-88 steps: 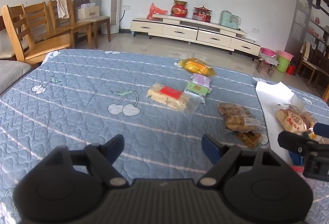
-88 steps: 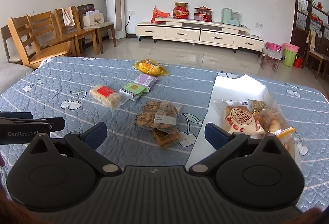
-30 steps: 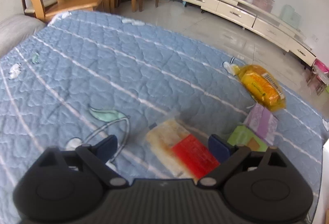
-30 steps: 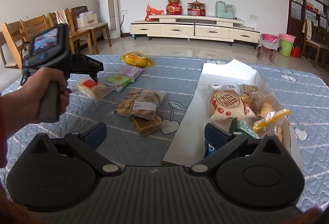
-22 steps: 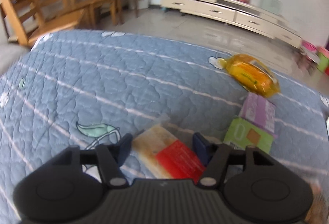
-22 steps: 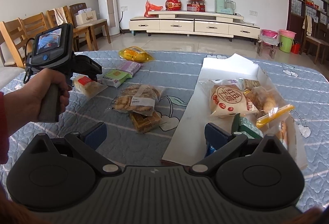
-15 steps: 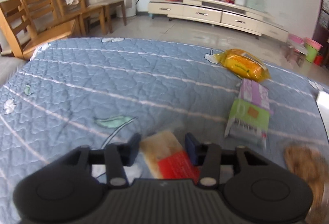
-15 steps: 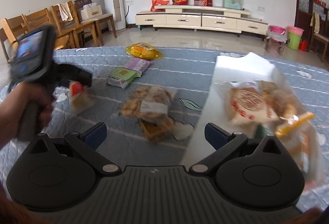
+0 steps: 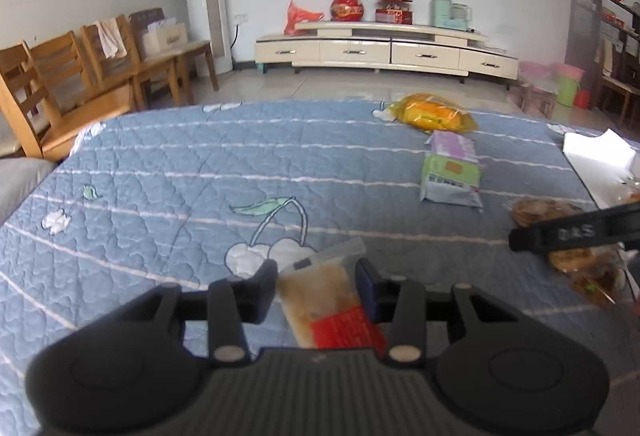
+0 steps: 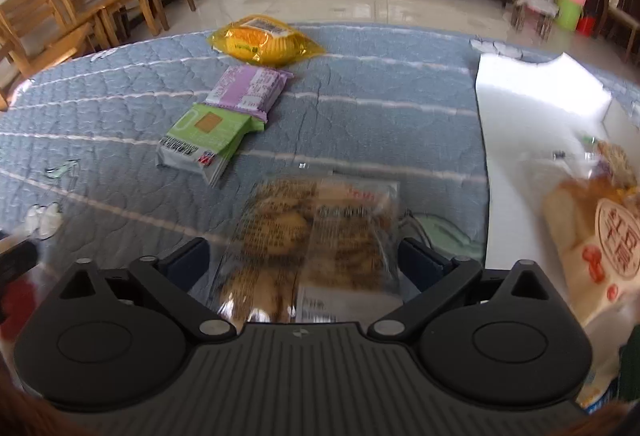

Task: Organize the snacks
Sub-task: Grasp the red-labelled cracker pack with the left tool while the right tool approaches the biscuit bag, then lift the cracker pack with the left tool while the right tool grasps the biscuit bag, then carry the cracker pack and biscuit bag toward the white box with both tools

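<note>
On the blue quilted cover [image 9: 168, 172], the white box [image 10: 532, 124] lies open at your right, a round-labelled bread bag [image 10: 600, 248] inside it. Your right gripper [image 10: 304, 260] hangs just above the clear bag of brown cookies [image 10: 316, 232], fingers spread wide on either side of it and not yet pinching. Your left gripper [image 9: 316, 286] is clamped on the clear rice-cracker pack with the red label [image 9: 324, 300], held above the cover near the cherry print [image 9: 260, 252]. Farther back lie the green packet [image 10: 208, 136] touching the purple packet [image 10: 250, 86], and beyond them the yellow bag [image 10: 260, 40].
</note>
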`<state>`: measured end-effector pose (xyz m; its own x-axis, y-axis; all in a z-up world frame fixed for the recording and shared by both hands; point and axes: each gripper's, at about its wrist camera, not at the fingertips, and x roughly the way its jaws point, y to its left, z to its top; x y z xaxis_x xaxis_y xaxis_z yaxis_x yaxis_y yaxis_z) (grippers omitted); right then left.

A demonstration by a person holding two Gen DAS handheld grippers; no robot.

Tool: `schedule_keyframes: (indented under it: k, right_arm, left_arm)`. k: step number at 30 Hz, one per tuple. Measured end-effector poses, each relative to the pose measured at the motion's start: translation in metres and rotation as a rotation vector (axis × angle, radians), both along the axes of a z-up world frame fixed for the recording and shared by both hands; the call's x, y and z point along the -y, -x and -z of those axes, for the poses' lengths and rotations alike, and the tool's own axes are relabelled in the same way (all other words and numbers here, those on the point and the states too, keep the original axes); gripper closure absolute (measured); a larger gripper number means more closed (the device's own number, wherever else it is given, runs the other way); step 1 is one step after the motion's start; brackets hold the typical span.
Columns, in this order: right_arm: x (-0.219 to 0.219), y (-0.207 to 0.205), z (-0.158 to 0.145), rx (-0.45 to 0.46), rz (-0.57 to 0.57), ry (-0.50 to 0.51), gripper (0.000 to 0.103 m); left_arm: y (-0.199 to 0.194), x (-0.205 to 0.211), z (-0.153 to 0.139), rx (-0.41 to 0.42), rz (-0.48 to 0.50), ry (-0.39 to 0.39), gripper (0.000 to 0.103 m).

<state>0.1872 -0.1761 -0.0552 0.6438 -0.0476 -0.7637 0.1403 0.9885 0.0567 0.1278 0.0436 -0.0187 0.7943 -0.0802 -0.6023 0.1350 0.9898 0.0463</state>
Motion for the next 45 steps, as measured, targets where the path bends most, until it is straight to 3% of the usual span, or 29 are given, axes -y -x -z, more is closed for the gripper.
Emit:
schedule_keyframes:
  k: [3, 16, 28, 45]
  right_arm:
    - [0.001, 0.004, -0.005, 0.041, -0.008, -0.01, 0.024]
    - [-0.016, 0.09, -0.073, 0.242, -0.104, 0.053, 0.025]
    - [-0.017, 0.171, -0.105, 0.297, -0.113, 0.052, 0.025]
    - [0.01, 0.233, -0.135, 0.372, -0.037, 0.095, 0.025]
  left_arm:
    - [0.001, 0.0, -0.005, 0.009, 0.006, 0.025, 0.062]
    - [0.041, 0.006, -0.036, 0.069, 0.035, 0.047, 0.063]
    - [0.102, 0.014, -0.07, 0.135, 0.088, 0.033, 0.063]
    - [0.143, 0.052, -0.097, 0.186, 0.177, 0.043, 0.063]
